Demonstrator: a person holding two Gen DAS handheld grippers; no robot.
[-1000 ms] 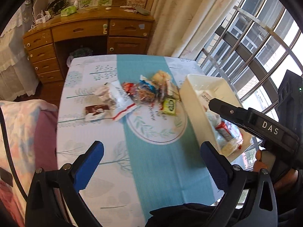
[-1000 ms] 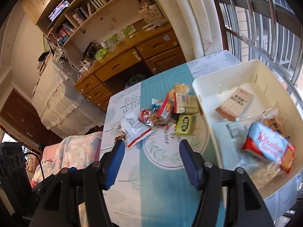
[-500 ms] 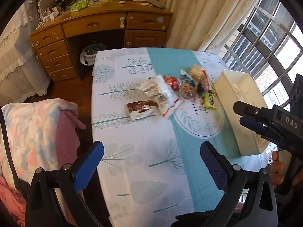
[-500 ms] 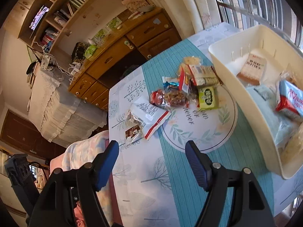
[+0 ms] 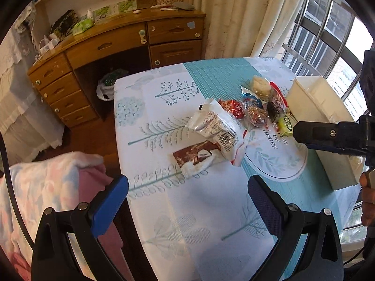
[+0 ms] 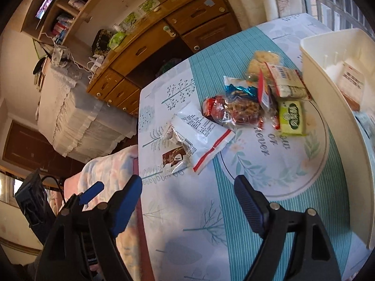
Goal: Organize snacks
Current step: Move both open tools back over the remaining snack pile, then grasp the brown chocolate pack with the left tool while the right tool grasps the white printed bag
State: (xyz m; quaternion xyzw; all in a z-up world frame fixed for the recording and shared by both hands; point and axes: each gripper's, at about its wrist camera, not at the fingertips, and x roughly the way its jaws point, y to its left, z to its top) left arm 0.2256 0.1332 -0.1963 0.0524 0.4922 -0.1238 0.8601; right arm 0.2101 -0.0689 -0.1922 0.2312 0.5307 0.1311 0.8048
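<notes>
Both jaws spread and empty above the table [image 5: 211,210], right gripper [image 6: 187,199] opening wider

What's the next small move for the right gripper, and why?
Probably lower the right gripper toward the brown snack packet, the loose snack nearest its fingertips. Its jaws are opening with nothing between them, several packets lie loose on the tablecloth, and the white bin beside them already holds some snacks.

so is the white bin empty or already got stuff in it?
Not empty. The right wrist view shows a flat tan-and-white packet lying inside the white bin. The rest of its interior runs out of frame.
</notes>
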